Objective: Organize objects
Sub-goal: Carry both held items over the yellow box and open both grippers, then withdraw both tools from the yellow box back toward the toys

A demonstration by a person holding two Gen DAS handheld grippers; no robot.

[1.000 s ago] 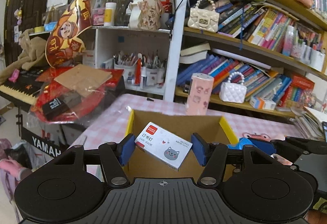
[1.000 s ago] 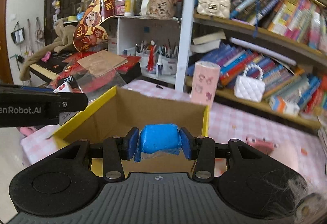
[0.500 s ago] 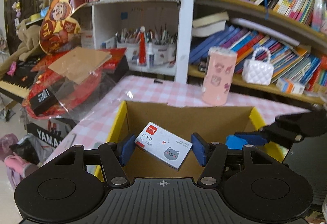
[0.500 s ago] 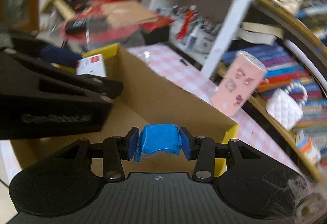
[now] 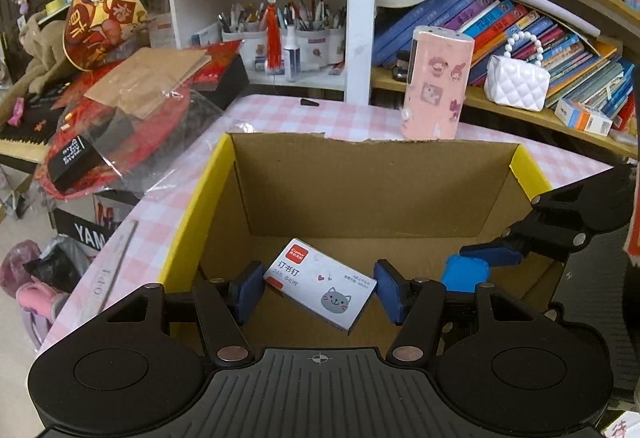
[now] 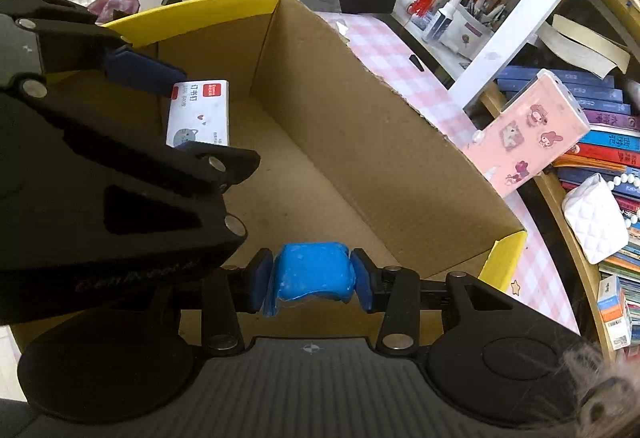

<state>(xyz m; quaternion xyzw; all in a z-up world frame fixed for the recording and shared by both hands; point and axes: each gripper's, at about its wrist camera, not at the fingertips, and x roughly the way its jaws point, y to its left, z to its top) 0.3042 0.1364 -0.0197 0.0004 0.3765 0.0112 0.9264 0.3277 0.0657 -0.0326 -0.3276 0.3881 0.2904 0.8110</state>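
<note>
Left gripper (image 5: pixel 319 290) jaws pinching a staple box (image 5: pixel 320 283) inside the cardboard box (image 5: pixel 360 178), right gripper (image 6: pixel 311 280) jaws clamped on blue putty (image 6: pixel 314 274) — only the right view shows that grip head-on, pink case (image 5: pixel 436 82) behind on the checked worktop (image 5: pixel 280 114)

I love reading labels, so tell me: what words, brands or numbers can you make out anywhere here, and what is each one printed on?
"订书钉" and "24/6": on the white staple box with the cat drawing, held in the left tool.
"YAM", cut off: on the dark keyboard front beside the table.
Red logo and small print on the staple box: too small to read.
White lettering on the small black box: blurred.
Book spines: unreadable.
</note>
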